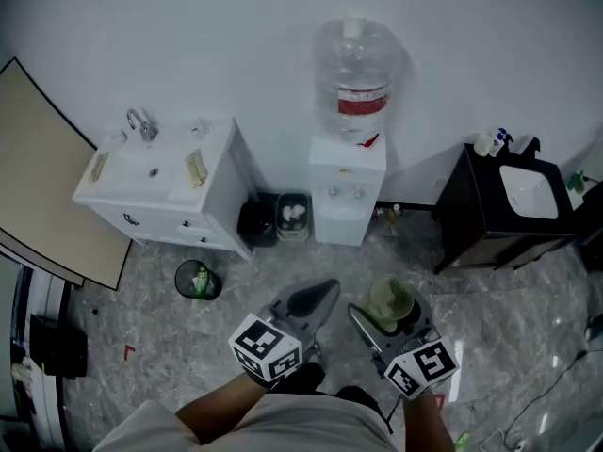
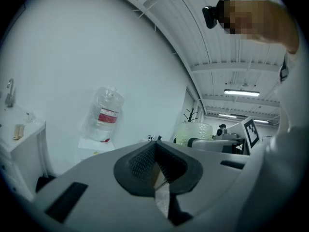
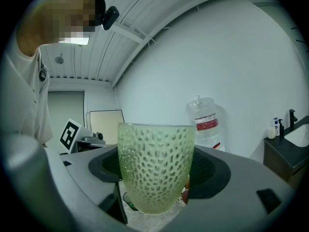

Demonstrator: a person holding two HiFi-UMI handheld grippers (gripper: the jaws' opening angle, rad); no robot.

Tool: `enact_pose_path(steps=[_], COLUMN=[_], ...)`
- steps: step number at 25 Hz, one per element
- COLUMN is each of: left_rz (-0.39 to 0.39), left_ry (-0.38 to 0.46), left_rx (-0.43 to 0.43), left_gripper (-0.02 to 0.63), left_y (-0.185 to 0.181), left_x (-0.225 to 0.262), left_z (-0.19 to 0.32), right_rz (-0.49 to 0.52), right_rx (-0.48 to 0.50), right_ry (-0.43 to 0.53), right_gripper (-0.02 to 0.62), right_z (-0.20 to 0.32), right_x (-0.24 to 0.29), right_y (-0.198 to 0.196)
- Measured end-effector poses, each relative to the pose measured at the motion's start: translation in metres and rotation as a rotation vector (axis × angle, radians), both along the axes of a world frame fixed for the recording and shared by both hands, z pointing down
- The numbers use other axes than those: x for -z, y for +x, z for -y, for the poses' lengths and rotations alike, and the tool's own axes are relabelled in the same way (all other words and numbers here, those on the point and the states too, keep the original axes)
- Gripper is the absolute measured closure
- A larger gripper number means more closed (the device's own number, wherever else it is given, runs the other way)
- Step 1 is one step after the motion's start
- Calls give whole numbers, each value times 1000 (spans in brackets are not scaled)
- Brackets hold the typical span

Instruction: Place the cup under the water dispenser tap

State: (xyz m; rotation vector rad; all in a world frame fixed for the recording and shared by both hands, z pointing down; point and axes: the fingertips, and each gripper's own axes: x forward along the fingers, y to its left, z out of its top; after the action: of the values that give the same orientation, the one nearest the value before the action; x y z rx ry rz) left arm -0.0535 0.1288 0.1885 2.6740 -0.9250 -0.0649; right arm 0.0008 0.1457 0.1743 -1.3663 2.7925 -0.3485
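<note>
A pale green dimpled cup [image 3: 155,166] stands upright between the jaws of my right gripper [image 3: 157,170], which is shut on it; in the head view the cup [image 1: 388,302] sits in the right gripper [image 1: 388,311] low at centre right. My left gripper [image 1: 316,299] is beside it, jaws closed with nothing held, also seen as the left gripper [image 2: 157,164]. The white water dispenser [image 1: 347,189] with a clear bottle [image 1: 355,75] on top stands against the far wall, well ahead of both grippers. The bottle [image 3: 206,122] shows behind the cup.
A white sink cabinet [image 1: 160,188] stands left of the dispenser, a black bin [image 1: 256,222] and a small container [image 1: 293,217] between them. A dark cabinet with a basin [image 1: 513,205] is at right. A round bin [image 1: 197,279] sits on the marbled floor. A tan board [image 1: 42,177] leans at far left.
</note>
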Motion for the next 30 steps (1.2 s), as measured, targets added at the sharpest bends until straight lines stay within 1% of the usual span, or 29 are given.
enact_pose_path(steps=[5, 12, 17, 21, 25, 27, 30], left_rz=[5, 4, -2, -23, -28, -25, -13], left_ry=[9, 5, 16, 35, 24, 17, 13], left_rx=[-22, -16, 21, 73, 103, 105, 94], left_gripper=[600, 600, 600, 600, 600, 600, 600], left_y=[-1, 13, 24, 29, 28, 27, 28], left_x=[-8, -28, -43, -53, -85, -111, -157], left_z=[60, 145, 218, 273, 315, 328, 337], right_rz=[-6, -23, -46, -84, -106, -96, -92], right_rx=[-40, -75, -44, -5, -17, -32, -45], right_ry=[-20, -32, -42, -21, -1, -3, -24], right_gripper=[229, 229, 229, 229, 229, 229, 229], right_z=[56, 148, 226, 288, 337, 353, 361], right_x=[-15, -44, -77, -102, -135, -164, -221], right_y=[0, 22, 35, 42, 47, 45, 42])
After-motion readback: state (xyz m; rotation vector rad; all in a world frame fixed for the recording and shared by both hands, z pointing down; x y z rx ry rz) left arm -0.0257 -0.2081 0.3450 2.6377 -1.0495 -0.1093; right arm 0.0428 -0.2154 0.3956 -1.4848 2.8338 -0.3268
